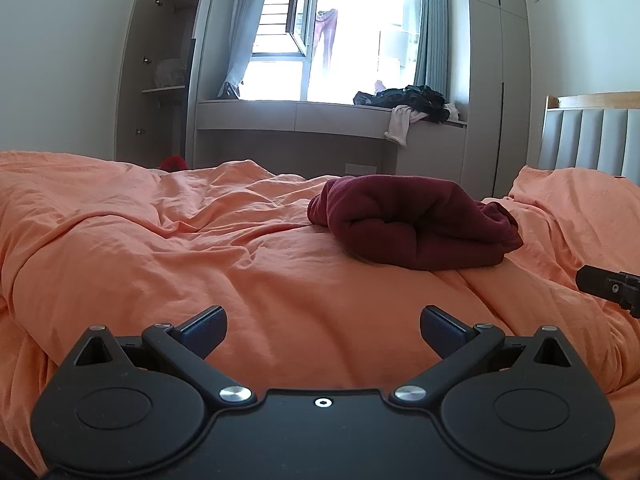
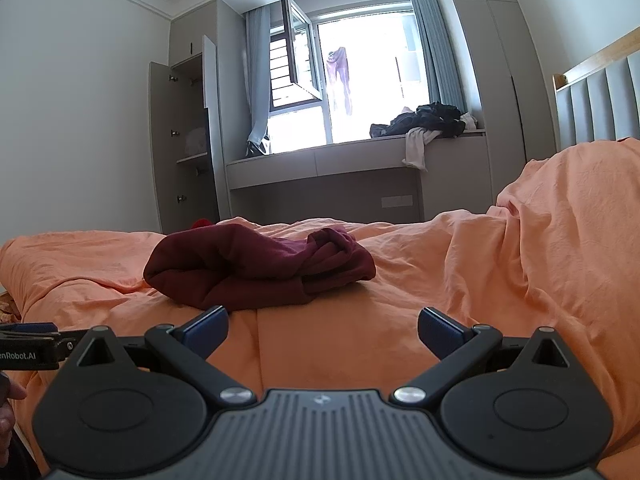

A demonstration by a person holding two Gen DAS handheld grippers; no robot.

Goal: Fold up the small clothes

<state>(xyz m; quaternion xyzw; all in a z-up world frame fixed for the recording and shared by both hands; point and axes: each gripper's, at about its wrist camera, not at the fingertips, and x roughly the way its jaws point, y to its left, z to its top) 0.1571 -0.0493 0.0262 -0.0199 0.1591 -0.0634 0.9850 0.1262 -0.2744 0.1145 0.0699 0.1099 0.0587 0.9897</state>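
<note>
A dark red garment (image 1: 416,224) lies folded in a bundle on the orange bedcover (image 1: 200,248). In the right wrist view the garment (image 2: 256,268) lies ahead and to the left. My left gripper (image 1: 323,330) is open and empty, held low over the cover, short of the garment. My right gripper (image 2: 323,330) is open and empty, just in front of the garment. The right gripper's tip shows at the right edge of the left wrist view (image 1: 608,286). The left gripper shows at the left edge of the right wrist view (image 2: 28,346).
A raised hump of orange bedding (image 2: 568,216) lies to the right. A padded headboard (image 1: 592,140) stands at the far right. A window ledge (image 1: 296,114) holds a pile of dark and white clothes (image 1: 412,104). An open wardrobe (image 1: 160,72) stands left.
</note>
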